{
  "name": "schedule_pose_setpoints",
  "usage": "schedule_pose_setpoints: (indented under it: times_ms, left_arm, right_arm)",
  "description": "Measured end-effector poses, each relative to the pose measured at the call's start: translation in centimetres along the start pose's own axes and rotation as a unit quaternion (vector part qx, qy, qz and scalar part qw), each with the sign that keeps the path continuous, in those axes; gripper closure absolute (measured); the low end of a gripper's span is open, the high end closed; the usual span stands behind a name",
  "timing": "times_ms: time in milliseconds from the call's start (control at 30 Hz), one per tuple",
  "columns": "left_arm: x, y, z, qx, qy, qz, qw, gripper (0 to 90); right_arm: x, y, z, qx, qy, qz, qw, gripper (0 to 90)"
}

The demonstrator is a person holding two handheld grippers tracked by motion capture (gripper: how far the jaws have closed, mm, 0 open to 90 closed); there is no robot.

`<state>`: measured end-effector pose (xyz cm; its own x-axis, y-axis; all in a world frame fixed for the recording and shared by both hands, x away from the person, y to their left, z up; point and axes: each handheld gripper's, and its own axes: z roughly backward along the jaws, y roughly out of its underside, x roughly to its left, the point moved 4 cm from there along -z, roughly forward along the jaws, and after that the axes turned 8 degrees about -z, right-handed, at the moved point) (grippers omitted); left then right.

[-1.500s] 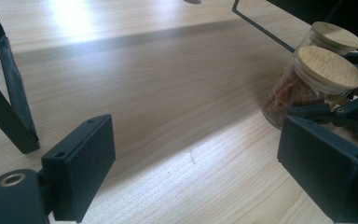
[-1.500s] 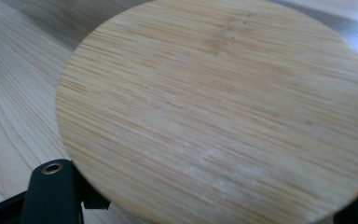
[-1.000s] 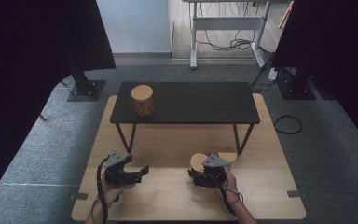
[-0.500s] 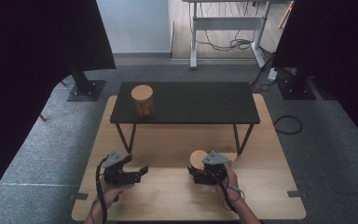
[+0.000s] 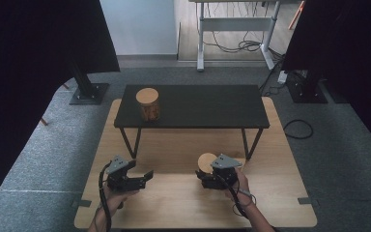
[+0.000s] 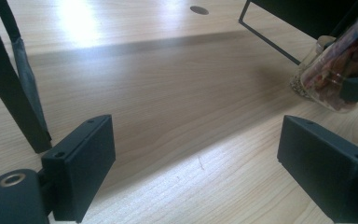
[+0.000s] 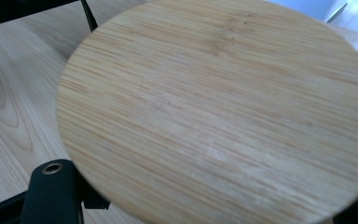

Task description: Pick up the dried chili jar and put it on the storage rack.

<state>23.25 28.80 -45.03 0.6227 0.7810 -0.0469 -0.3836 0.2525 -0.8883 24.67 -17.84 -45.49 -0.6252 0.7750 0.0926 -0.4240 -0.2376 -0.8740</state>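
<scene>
A clear jar with a round bamboo lid is held in my right gripper, which is shut on it just above the wooden board, in front of the low black table. That lid looms close in the right gripper view, and the right gripper has a jaw at each lower corner. The left gripper view has the same jar tilted at its right edge, with reddish contents and a black jaw across it. My left gripper hovers open and empty over the board, its pads wide apart.
A second jar with a bamboo lid stands on the left end of the black table. The table rests on a light wooden board laid on grey carpet. A black stand foot and cables lie beyond.
My right gripper has risen a little with the jar in it. The left gripper has stayed where it was.
</scene>
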Motion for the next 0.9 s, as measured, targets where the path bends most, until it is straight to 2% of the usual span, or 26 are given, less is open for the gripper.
schedule_pose_setpoints:
  times_ms: [267,600,900]
  left_arm:
    - [-0.2,0.0,0.0,-0.002,-0.004,0.001,1.0000,10.4]
    - [-0.1,0.0,-0.2,0.002,0.000,0.000,1.0000,10.3]
    - [-0.2,0.0,-0.1,0.001,0.000,0.001,1.0000,10.4]
  right_arm:
    - [0.1,-0.5,0.3,-0.001,0.002,0.004,1.0000,24.6]
    - [0.1,-1.8,1.2,-0.004,-0.002,0.018,0.9998,24.6]
    - [0.0,-2.4,1.4,-0.010,-0.007,0.016,0.9998,24.6]
